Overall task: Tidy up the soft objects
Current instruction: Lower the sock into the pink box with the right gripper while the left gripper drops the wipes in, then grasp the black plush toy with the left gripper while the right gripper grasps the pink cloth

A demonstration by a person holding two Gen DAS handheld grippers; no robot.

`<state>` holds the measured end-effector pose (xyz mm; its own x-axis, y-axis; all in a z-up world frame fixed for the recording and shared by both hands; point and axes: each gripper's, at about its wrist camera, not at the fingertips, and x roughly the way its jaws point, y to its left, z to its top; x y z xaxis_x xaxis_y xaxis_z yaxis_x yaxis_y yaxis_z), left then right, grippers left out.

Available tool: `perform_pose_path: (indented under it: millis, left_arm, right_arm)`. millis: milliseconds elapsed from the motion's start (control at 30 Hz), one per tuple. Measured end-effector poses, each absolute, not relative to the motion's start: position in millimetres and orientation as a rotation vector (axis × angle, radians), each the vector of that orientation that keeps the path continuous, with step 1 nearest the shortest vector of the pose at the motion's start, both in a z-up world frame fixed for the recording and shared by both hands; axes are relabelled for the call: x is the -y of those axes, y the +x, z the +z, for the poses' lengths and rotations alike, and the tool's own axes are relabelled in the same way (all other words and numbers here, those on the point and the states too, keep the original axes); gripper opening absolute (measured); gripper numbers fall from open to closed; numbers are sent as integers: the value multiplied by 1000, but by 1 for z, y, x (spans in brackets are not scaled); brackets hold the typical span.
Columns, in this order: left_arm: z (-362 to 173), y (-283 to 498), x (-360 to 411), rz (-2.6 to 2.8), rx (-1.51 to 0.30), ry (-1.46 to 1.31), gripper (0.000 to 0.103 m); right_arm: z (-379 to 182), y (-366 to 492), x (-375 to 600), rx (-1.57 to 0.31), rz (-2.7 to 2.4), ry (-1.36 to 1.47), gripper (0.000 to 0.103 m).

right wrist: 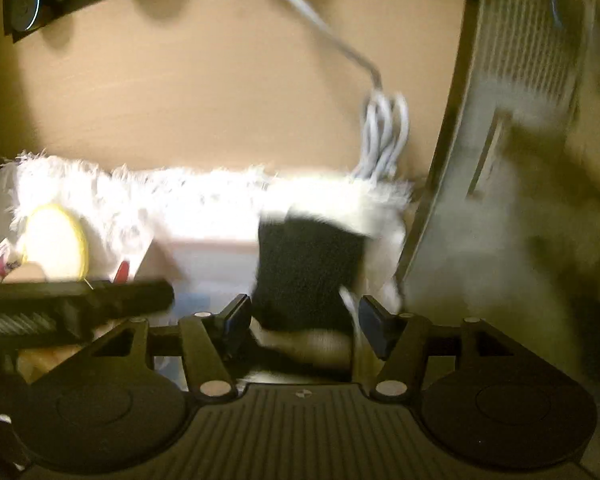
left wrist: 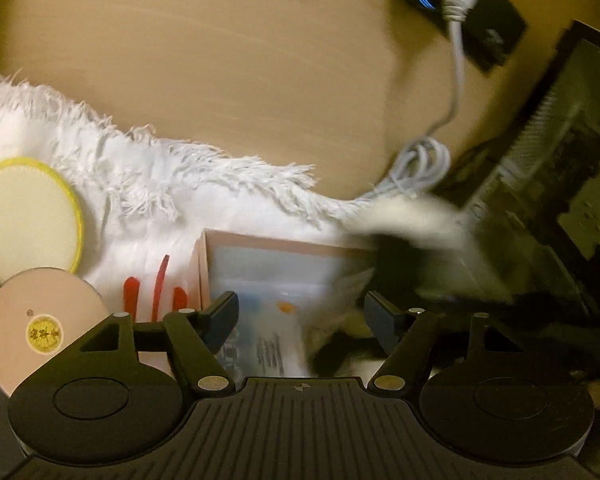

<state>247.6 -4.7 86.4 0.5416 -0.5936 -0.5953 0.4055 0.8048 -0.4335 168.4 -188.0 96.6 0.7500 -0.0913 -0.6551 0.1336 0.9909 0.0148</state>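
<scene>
I'm seeing a white shaggy rug [left wrist: 148,176], a yellow-rimmed cream pad [left wrist: 26,212], a black-and-white plush [right wrist: 308,272], a pink disc [left wrist: 40,320]

We see our left gripper [left wrist: 301,316] spread wide above a pink box [left wrist: 260,264]; the white shaggy rug [left wrist: 140,184] lies at ten o'clock.
</scene>
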Motion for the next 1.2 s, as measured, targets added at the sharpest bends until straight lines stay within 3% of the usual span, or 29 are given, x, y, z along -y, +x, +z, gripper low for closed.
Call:
perform_pose_path:
  millis: [267,467,700,767,867,1033,1200]
  left_arm:
    - [121,203,-70,-605,-677,-244,74]
    - [104,168,-148,-486,-733,-223,74]
    - [74,150,-259,-302,-798,-186,74]
    - [74,159,-286,-238,-772,-177,74]
    - [80,190,-320,-217,-745,-226,74]
    - [87,263,-347,-244,-745,-279,74]
    - [66,324,-342,-292,-870,-310,77]
  right_arm:
    - [64,171,180,-745,-79,111,60]
    - [41,188,182,-897,-83,193,59]
    - [86,148,134,-734,-113,-45,61]
    - [105,132,118,-674,-114,-66,69]
    - [126,110,94,-619,-58,-77,72]
    - [135,92,53,-646,18,-45,73]
    - [125,75,13,-706,83,-68,73]
